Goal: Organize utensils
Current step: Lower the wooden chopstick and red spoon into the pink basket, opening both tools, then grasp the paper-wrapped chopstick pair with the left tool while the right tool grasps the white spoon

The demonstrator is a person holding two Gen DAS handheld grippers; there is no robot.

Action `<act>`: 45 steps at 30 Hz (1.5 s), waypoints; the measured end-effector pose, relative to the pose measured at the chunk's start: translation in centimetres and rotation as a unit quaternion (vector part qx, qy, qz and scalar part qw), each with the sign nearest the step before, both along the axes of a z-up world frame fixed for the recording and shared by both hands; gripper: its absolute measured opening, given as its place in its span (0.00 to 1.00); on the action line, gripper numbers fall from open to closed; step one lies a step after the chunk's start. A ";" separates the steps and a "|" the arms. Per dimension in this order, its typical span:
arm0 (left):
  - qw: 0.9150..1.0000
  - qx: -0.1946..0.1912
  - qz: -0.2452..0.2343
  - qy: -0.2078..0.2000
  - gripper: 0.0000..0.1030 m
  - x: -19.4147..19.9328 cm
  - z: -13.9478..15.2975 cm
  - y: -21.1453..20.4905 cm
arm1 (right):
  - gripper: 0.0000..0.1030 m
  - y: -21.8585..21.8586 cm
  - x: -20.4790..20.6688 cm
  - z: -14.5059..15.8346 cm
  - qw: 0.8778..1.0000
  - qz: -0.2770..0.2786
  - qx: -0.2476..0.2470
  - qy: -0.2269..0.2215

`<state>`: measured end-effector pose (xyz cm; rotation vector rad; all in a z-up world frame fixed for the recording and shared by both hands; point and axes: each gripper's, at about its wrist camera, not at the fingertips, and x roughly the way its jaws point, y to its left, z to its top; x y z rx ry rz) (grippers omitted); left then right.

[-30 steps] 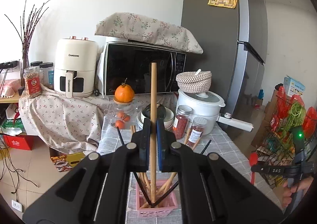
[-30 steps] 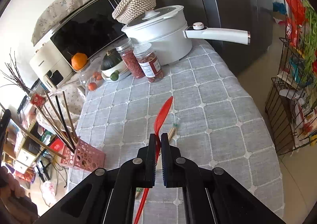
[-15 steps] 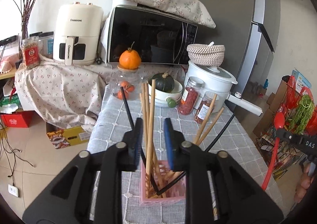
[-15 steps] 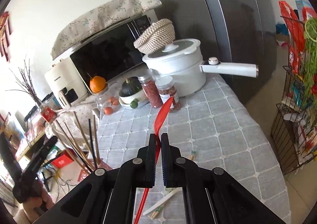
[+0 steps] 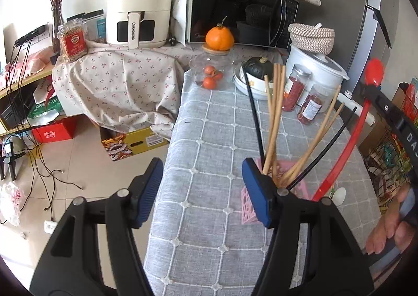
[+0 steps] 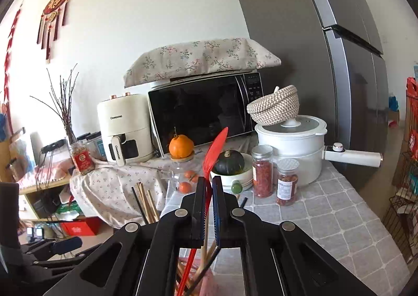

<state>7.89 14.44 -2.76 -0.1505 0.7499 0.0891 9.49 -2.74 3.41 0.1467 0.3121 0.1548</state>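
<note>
A pink utensil basket (image 5: 248, 204) stands on the grey checked tablecloth (image 5: 209, 139) and holds several wooden chopsticks (image 5: 274, 118) and black chopsticks (image 5: 254, 118). My left gripper (image 5: 199, 191) is open and empty, just left of the basket and pulled back from it. My right gripper (image 6: 208, 207) is shut on a red spoon (image 6: 215, 149), held upright over the basket (image 6: 209, 280), with the handle's lower end down among the chopsticks (image 6: 146, 204). The red spoon also shows in the left wrist view (image 5: 350, 131). A white spoon (image 5: 339, 195) lies on the cloth beside the basket.
At the back of the table stand a white pot (image 6: 295, 144), two spice jars (image 6: 262, 173), a bowl with a dark squash (image 6: 230, 165) and a glass jar topped by an orange (image 5: 219, 39). A microwave (image 6: 203, 115) and an air fryer (image 5: 139, 8) sit behind. A wire rack (image 5: 392, 160) stands right.
My left gripper let go of the wooden chopstick in the basket, opened wide and drew back left. My right gripper carried the red spoon over to the basket and stood it upright.
</note>
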 end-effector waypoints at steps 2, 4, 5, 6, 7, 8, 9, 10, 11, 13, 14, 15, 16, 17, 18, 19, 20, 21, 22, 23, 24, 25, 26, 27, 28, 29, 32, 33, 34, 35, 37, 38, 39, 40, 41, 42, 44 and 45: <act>1.000 -0.004 0.002 0.009 0.62 -0.1 -0.4 0.7 | 0.04 1.5 0.2 -0.6 1.000 -0.009 -0.013 -0.011; 1.000 -0.008 0.002 0.015 0.62 -0.1 -0.7 1.3 | 0.04 2.7 0.4 -1.1 0.999 -0.018 -0.025 -0.020; 1.000 -0.010 0.002 0.017 0.62 -0.1 -0.7 1.4 | 0.05 3.2 0.4 -1.4 0.999 -0.022 -0.031 -0.024; 1.000 -0.011 0.002 0.017 0.62 -0.1 -0.7 1.5 | 0.05 3.6 0.4 -1.7 0.999 -0.026 -0.037 -0.027; 1.000 -0.012 0.002 0.017 0.62 -0.1 -0.7 1.6 | 0.05 3.9 0.5 -2.0 0.998 -0.030 -0.042 -0.030; 1.000 -0.013 0.001 0.017 0.62 -0.1 -0.7 1.6 | 0.05 4.1 0.5 -2.4 0.998 -0.033 -0.044 -0.030; 1.000 -0.013 0.000 0.017 0.62 -0.1 -0.7 1.5 | 0.05 4.3 0.6 -2.7 0.998 -0.033 -0.044 -0.027; 1.000 -0.013 -0.001 0.017 0.62 -0.1 -0.7 1.4 | 0.05 4.5 0.7 -3.0 0.998 -0.033 -0.044 -0.023; 1.000 -0.012 -0.004 0.017 0.63 -0.1 -0.7 1.3 | 0.05 4.6 0.8 -3.3 0.998 -0.032 -0.045 -0.019; 1.000 -0.010 -0.010 0.018 0.63 -0.1 -0.7 0.9 | 0.07 4.7 0.7 -3.7 0.999 -0.027 -0.045 -0.012; 1.000 -0.008 -0.012 0.018 0.64 -0.1 -0.7 0.8 | 0.11 4.7 0.6 -3.7 0.999 -0.024 -0.042 -0.011; 1.000 -0.006 -0.015 0.019 0.65 -0.1 -0.7 0.7 | 0.21 4.6 0.4 -3.6 0.999 -0.019 -0.037 -0.011; 1.000 -0.003 -0.018 0.019 0.66 -0.1 -0.8 0.5 | 0.28 4.4 0.1 -3.2 0.999 -0.013 -0.031 -0.013; 1.000 -0.001 -0.020 0.019 0.67 -0.1 -0.7 0.4 | 0.30 4.1 -0.1 -2.8 0.999 -0.008 -0.028 -0.015; 1.000 0.001 -0.023 0.020 0.67 -0.1 -0.8 0.2 | 0.31 3.9 -0.4 -2.4 0.999 -0.003 -0.028 -0.017; 0.999 0.001 -0.025 0.021 0.67 -0.2 -0.7 0.1 | 0.32 3.5 -0.6 -1.9 1.000 0.003 -0.025 -0.017; 0.999 0.000 -0.029 0.022 0.67 -0.2 -0.7 -0.1 | 0.32 3.1 -0.8 -1.5 1.000 0.007 -0.021 -0.016; 0.999 -0.001 -0.034 0.022 0.68 -0.2 -0.7 -0.3 | 0.35 2.6 -1.0 -1.0 1.000 0.012 -0.015 -0.013; 0.999 -0.001 -0.038 0.023 0.69 -0.3 -0.6 -0.5 | 0.40 2.0 -1.2 -0.6 1.000 0.019 -0.009 -0.008; 0.999 -0.001 -0.043 0.023 0.70 -0.3 -0.6 -0.8 | 0.43 1.4 -1.3 -0.1 1.000 0.025 -0.004 -0.003; 0.999 0.000 -0.049 0.023 0.72 -0.4 -0.6 -1.1 | 0.46 0.8 -1.4 0.3 1.000 0.029 -0.001 0.002; 0.998 0.001 -0.054 0.023 0.73 -0.5 -0.5 -1.4 | 0.48 0.1 -1.6 0.6 1.000 0.030 0.000 0.004; 0.998 0.003 -0.060 0.023 0.74 -0.6 -0.5 -1.8 | 0.50 -0.7 -1.7 0.9 1.000 0.030 0.001 0.007; 0.998 0.006 -0.066 0.024 0.75 -0.7 -0.4 -2.2 | 0.55 -1.5 -1.7 1.1 0.999 0.031 0.001 0.014; 0.997 0.008 -0.071 0.024 0.77 -0.7 -0.4 -2.6 | 0.60 -2.3 -1.6 1.2 0.999 0.031 0.002 0.024; 0.997 0.009 -0.077 0.024 0.78 -0.9 -0.4 -3.1 | 0.61 -3.2 -1.5 1.2 0.999 0.032 0.004 0.037; 0.995 0.013 -0.099 0.031 0.79 -1.1 -0.5 -4.8 | 0.65 -5.9 -1.1 0.7 0.996 0.030 0.011 0.077; 0.993 0.014 -0.111 0.036 0.79 -1.2 -0.6 -5.5 | 0.67 -6.8 -1.0 0.5 0.995 0.029 0.011 0.090; 0.992 0.016 -0.123 0.040 0.79 -1.3 -0.7 -6.2 | 0.69 -7.7 -0.9 0.2 0.994 0.027 0.010 0.103; 0.990 0.018 -0.134 0.043 0.79 -1.4 -0.8 -7.0 | 0.70 -8.6 -0.8 -0.1 0.993 0.024 0.006 0.116; 0.985 0.025 -0.162 0.053 0.79 -1.6 -1.0 -8.9 | 0.72 -10.3 -0.6 -0.8 0.990 0.015 -0.005 0.141; 0.982 0.028 -0.176 0.059 0.79 -1.7 -1.2 -9.8 | 0.72 -11.2 -0.6 -1.2 0.988 0.011 -0.008 0.154; 0.979 0.031 -0.190 0.065 0.79 -1.7 -1.4 -10.8 | 0.73 -12.1 -0.5 -1.6 0.986 0.007 -0.011 0.168; 0.976 0.033 -0.204 0.072 0.79 -1.7 -1.6 -11.7 | 0.73 -13.0 -0.4 -2.0 0.983 0.003 -0.012 0.183; 0.973 0.035 -0.217 0.078 0.79 -1.7 -1.8 -12.6 | 0.74 -13.9 -0.4 -2.4 0.980 -0.004 -0.011 0.197; 0.969 0.037 -0.228 0.085 0.79 -1.6 -2.1 -13.6 | 0.74 -14.8 -0.4 -2.7 0.977 -0.010 -0.008 0.211; 0.963 0.037 -0.249 0.100 0.79 -1.3 -2.6 -15.4 | 0.75 -16.6 -0.2 -3.6 0.969 -0.019 -0.002 0.244; 0.959 0.035 -0.257 0.109 0.79 -1.1 -2.9 -16.4 | 0.75 -17.4 -0.2 -4.0 0.965 -0.024 0.002 0.260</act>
